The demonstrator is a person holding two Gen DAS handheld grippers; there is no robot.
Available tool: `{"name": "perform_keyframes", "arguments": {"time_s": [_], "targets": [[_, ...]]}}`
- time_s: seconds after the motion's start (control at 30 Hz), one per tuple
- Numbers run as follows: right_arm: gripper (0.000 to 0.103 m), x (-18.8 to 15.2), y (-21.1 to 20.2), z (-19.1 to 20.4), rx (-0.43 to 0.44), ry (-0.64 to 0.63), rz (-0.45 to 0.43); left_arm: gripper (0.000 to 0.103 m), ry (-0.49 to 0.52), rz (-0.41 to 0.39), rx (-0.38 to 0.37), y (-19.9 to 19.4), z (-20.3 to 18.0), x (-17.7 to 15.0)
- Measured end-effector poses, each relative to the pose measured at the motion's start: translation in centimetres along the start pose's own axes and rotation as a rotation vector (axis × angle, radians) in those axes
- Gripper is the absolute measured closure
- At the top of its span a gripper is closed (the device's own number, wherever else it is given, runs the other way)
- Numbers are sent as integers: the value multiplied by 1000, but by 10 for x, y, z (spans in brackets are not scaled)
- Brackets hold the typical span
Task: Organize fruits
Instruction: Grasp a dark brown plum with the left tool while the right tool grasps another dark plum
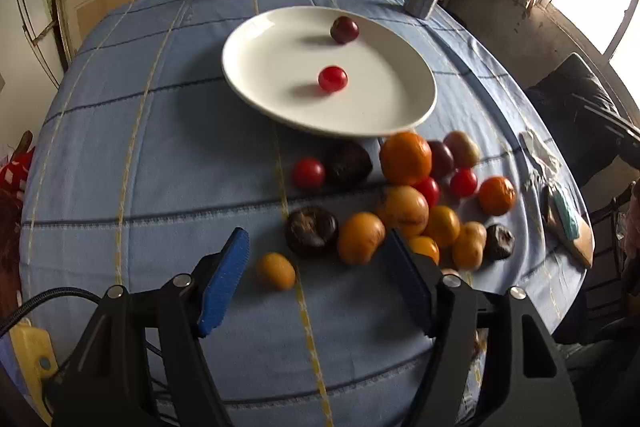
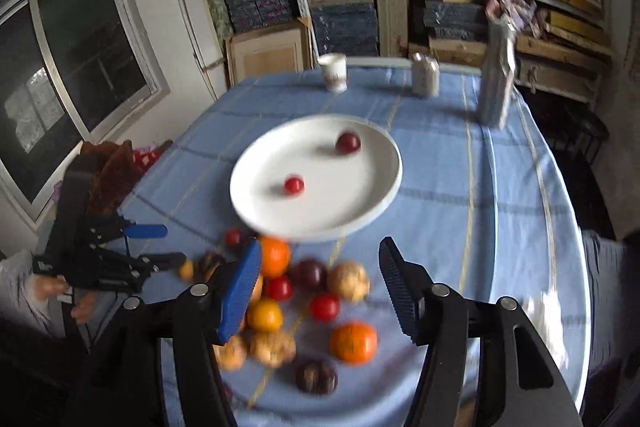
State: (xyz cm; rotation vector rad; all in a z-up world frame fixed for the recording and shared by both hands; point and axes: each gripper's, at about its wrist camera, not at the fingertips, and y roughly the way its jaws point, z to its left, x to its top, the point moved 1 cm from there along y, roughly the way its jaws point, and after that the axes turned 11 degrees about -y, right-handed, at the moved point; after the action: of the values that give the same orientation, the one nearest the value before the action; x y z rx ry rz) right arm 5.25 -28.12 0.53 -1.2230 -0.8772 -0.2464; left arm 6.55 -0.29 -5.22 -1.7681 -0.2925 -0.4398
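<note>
White plate [image 1: 256, 39]: held two small red fruits. Loose fruit pile [image 1: 404, 203]: remained on bench [image 1: 160, 147], unsorted. Left hand-held gripper [image 1: 316, 279], right hand-held gripper [image 2: 320, 291]: jaws apart, empty.

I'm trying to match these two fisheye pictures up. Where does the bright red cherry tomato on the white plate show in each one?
Left wrist view: the cherry tomato lies just above picture centre, on the plate's near half.
Right wrist view: the cherry tomato sits left of centre, on the plate's near-left part.
Shared landmark: the white plate, with a darker red fruit farther back on it.
</note>
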Motion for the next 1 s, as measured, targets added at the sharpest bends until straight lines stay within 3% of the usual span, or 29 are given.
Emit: {"name": "perform_keyframes", "arguments": {"time_s": [0.13, 0.2, 0.33, 0.5, 0.63, 0.67, 0.73, 1.0], "targets": [[42, -54, 5, 6, 34, 66, 103, 34, 63, 33, -19, -6, -16, -34], [42, -71, 8, 19, 55, 40, 156, 34, 116, 50, -48, -7, -31, -46], [42, -78, 5, 37, 55, -24, 178, 34, 237, 102, -114, -4, -65, -67], [42, -87, -5, 31, 43, -9, 184, 34, 331, 151, -163, 2, -94, -88], [42, -93, -10, 23, 34, 5, 190, 37, 311, 190, -183, 15, -100, -93], [42, -94, -11, 21, 31, 7, 193, 48, 305, 201, -190, 19, -101, -94], [42, -98, -12, 17, 27, 9, 197, 55, 303, 221, -183, 26, -102, -97], [41, -101, -13, 7, 30, 13, 201, 55, 233, 236, -178, 36, -96, -95]]}}
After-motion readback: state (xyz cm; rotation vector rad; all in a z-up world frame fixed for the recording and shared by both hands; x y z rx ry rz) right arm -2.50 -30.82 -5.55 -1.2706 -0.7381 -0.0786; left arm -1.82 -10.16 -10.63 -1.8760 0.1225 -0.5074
